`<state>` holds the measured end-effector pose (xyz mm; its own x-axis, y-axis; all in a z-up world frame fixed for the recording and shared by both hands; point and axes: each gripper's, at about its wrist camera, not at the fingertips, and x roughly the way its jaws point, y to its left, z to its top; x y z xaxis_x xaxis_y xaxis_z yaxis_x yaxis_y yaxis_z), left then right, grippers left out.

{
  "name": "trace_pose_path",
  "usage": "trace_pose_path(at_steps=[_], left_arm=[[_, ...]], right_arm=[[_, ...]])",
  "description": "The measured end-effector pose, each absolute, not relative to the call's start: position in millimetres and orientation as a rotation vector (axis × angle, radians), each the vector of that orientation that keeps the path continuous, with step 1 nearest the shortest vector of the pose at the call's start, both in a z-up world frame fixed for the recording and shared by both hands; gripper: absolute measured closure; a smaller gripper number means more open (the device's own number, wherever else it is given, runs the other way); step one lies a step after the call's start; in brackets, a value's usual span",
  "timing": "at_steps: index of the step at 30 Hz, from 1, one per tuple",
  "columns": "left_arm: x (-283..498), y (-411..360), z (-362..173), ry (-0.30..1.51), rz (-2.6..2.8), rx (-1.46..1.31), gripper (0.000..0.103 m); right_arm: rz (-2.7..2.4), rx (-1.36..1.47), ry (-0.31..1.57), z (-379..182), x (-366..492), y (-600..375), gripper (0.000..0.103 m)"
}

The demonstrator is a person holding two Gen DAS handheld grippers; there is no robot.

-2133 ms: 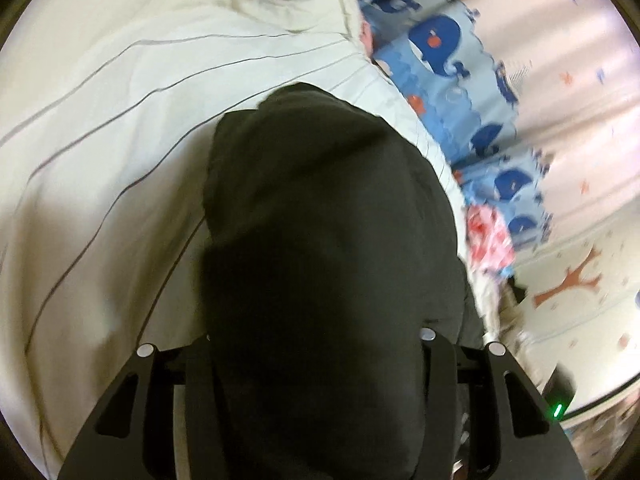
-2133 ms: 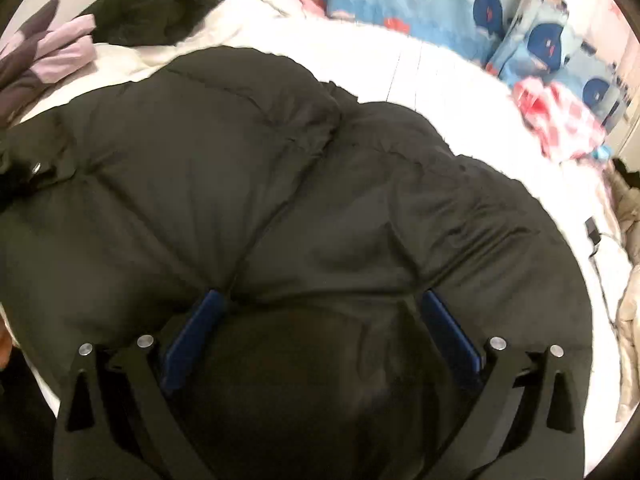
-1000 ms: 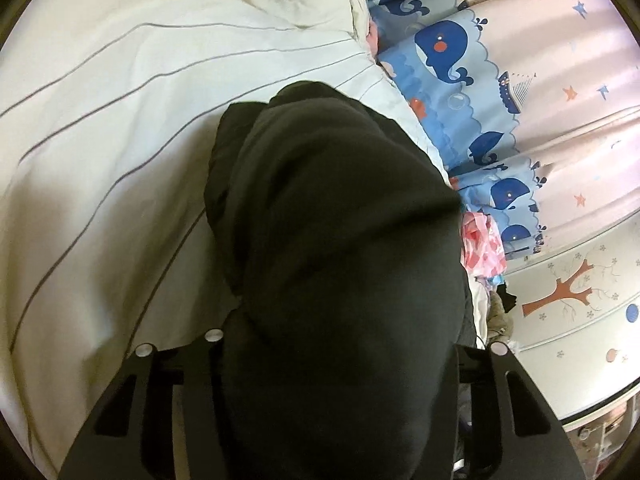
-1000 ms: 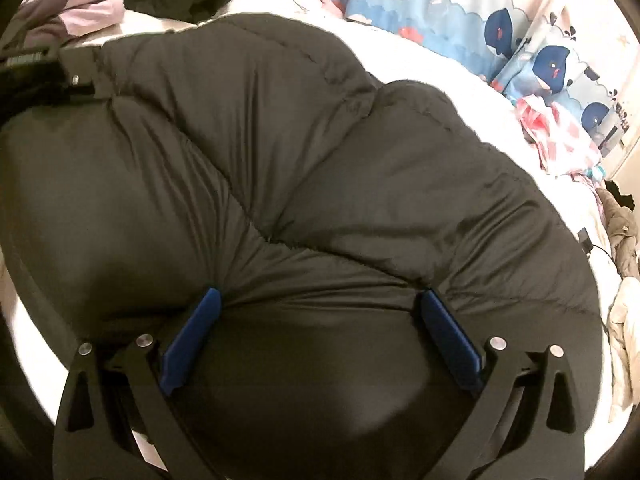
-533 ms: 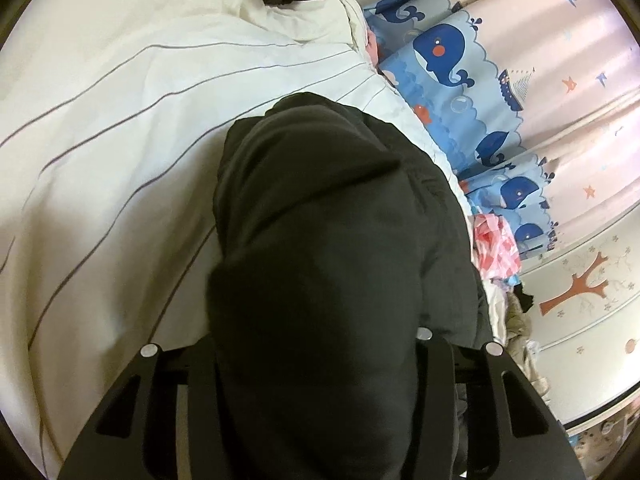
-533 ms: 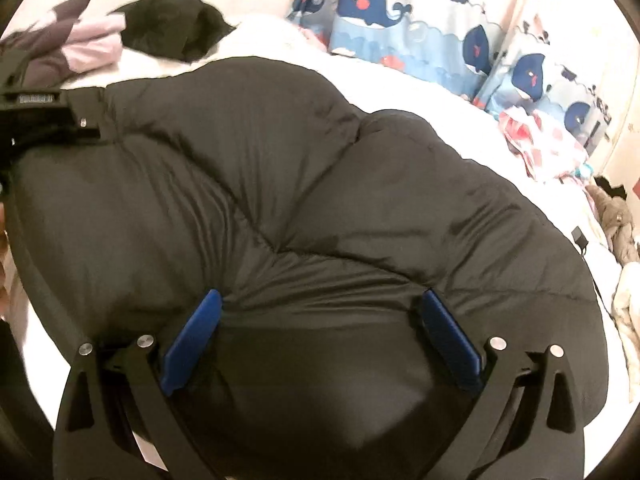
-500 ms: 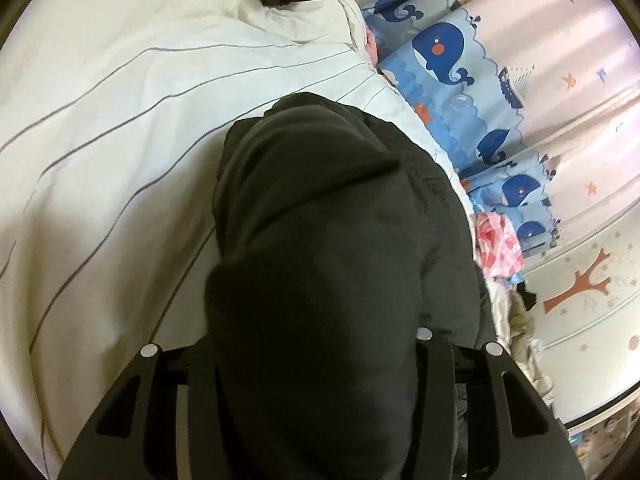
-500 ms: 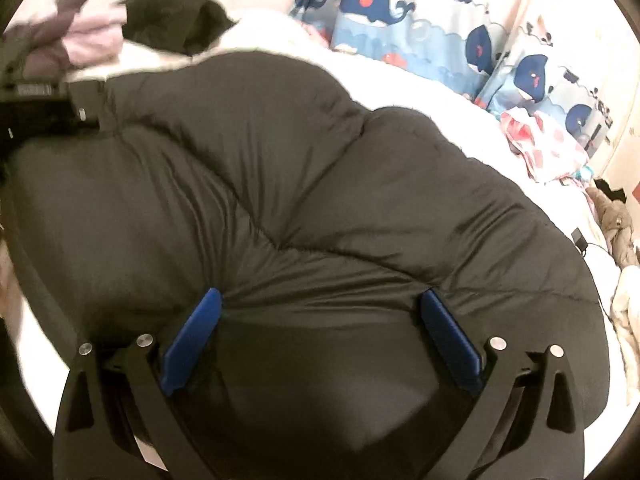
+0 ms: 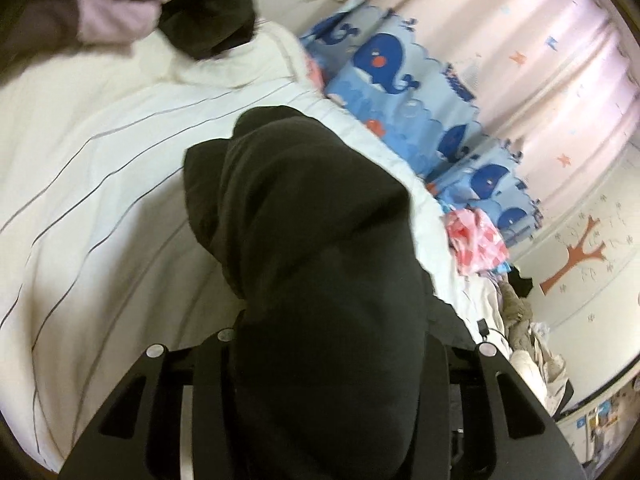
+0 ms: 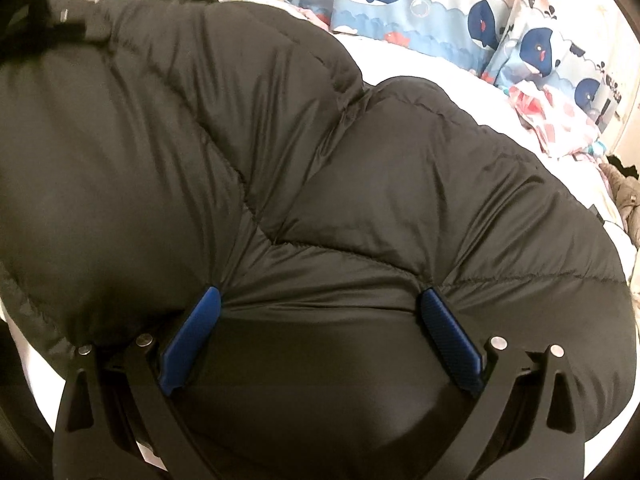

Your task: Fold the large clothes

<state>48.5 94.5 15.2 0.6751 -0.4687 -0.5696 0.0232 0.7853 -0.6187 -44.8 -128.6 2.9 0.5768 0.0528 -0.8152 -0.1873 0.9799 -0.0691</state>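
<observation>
Both grippers are clenched on the black puffer jacket [image 10: 320, 152]. Seen from the right wrist, the right gripper [image 10: 320, 300] has its blue pads [image 10: 191, 340] spread wide, at about 7 and 5 o'clock, with a thick padded fold of the jacket bulging between them; the fabric puckers where each pad presses in. The jacket fills nearly the whole of that view and lies on a white bed [image 10: 420, 62], whose sheet shows only from 12 to 3 o'clock.

Seen from the left wrist, the left gripper [image 9: 320, 360] grasps a rolled black part of the same jacket [image 9: 312, 240], which rises from 6 o'clock toward the middle and hides the fingertips. Its jaws have just been closing further, with the black cloth between them. This part appears lifted above the bed [image 9: 100, 184], which here shows thin dark stripes from 7 to 11 o'clock.

Whale-print pillows [image 9: 384, 64] stand along the bed's far edge at 1 to 2 o'clock, against a pink curtain with small stars [image 9: 540, 60]. A pink and white patterned cloth [image 9: 476, 240] lies at 3 o'clock. At 11 o'clock a dark garment [image 9: 212, 12] sits beside a pale lilac one [image 9: 120, 16]. A tree decal [image 9: 576, 256] marks the wall at 3 o'clock.
</observation>
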Motion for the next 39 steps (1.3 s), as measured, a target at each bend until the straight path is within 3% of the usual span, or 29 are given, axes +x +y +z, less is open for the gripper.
trace_pose_path(at_steps=[8,15,25,31,33,35,37,39], left_arm=[[35,3,75,0.758,-0.414,-0.338,0.062],[33,-83,100,0.746,-0.519,-0.149,0.062],[8,-196,76,0.754,-0.628,0.105,0.062],[-37,-266,54,0.727,-0.667,0.361,0.062],[-51,-283,47,0.719,-0.654,0.469,0.056],[-70,-305,40,0.689,-0.652,0.562,0.043],[-87,-314,36,0.66,-0.652,0.626,0.027],[-107,-318,34,0.631,-0.663,0.675,0.022]], right_arm=[[0.15,-0.064,0.978,8,-41,-143,0.006],[0.309,0.294,1.038,25,-48,-204,0.006],[0.232,0.691,0.889,51,-124,-410,0.007],[0.145,0.588,0.761,117,-115,-466,0.007],[0.167,0.467,0.756,145,-87,-454,0.007],[0.18,0.335,0.813,158,-51,-437,0.007],[0.193,0.203,0.914,155,-9,-416,0.007],[0.16,0.094,1.03,135,22,-398,0.007]])
